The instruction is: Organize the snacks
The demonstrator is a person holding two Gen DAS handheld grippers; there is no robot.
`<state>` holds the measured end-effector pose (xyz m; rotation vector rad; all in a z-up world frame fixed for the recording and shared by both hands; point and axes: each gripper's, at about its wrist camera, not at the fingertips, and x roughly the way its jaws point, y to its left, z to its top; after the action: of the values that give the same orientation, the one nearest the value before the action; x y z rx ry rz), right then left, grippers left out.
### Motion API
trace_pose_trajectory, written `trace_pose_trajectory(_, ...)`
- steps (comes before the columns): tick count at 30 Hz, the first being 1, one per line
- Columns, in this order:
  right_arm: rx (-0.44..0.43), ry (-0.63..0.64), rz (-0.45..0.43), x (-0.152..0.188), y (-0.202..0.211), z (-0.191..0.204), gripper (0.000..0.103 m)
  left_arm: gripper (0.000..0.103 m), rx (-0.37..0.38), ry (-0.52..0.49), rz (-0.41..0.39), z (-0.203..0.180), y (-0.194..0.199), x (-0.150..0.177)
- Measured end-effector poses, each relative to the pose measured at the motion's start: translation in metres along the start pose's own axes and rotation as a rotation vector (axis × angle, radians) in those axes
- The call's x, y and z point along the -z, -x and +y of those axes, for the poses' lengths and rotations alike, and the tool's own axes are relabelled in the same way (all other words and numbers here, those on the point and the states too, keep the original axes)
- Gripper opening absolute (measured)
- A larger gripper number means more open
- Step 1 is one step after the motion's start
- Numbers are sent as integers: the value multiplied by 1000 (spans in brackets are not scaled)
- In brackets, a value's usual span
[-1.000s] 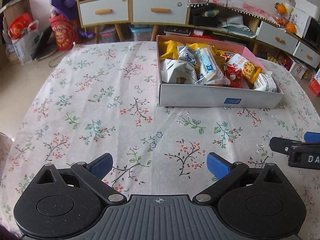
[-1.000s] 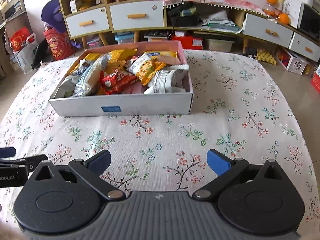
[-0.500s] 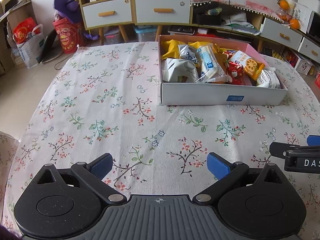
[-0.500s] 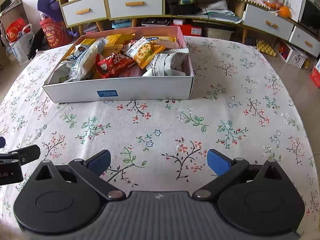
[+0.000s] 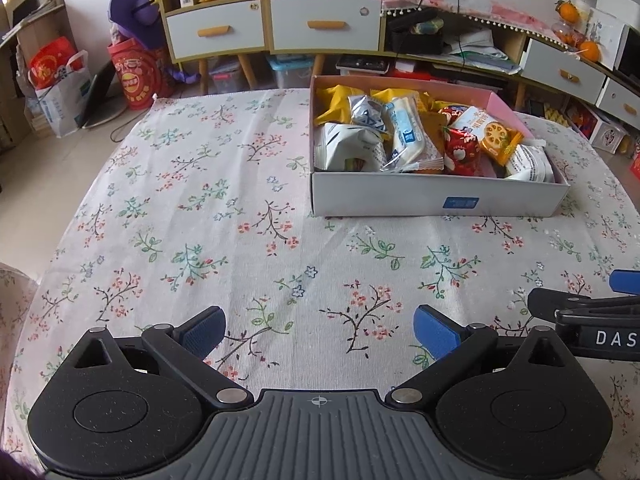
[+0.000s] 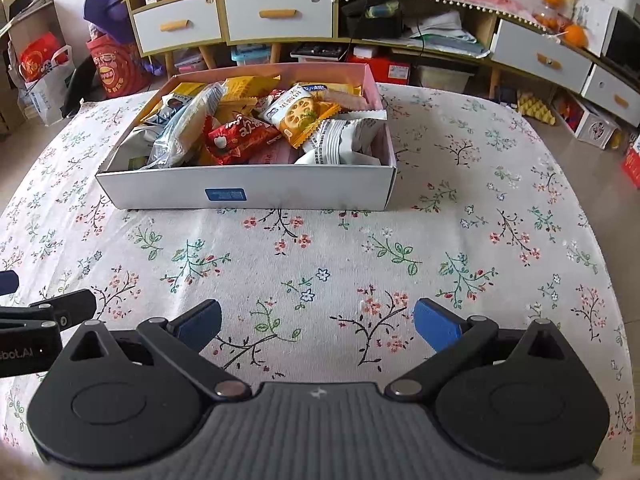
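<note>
Box of snacks [image 5: 436, 199]: on table [image 5: 200, 220], upper right of left view, upper centre of right view. Left gripper [image 5: 318, 330], right gripper [image 6: 316, 322]: lower frame, jaws spread wide, empty, well apart from box.

Floral tablecloth [image 5: 208, 208], drawer cabinet [image 5: 272, 28], red bag [image 5: 138, 76] behind

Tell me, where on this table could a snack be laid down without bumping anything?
The flowered cloth left of the box lies bare, as does the strip between the box's front wall and both open tools, left tool and right tool. The cloth right of the box is bare too. Inside the box the packets are heaped and crowded.
</note>
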<state>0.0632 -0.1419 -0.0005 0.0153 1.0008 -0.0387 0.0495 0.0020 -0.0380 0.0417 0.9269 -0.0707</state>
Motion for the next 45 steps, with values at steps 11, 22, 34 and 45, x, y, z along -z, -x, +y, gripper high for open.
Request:
trace_pose_trajectory(11,-6,23,12,2,-2,5,103,101,-13,2,7,0,-4,0)
trace_pose_trajectory(22,-2,20,10,2,-1,4,103,101,-21,-1,1,-2,-2,-1)
trace_pose_trajectory(34,0,16,9,2,-2,4,103,101,-22,-4,1,-3,-3,-1)
trace_pose_trajectory(45,3,13,7,2,-1,5,103,101,-23,-10,-4,-4,-2,-1)
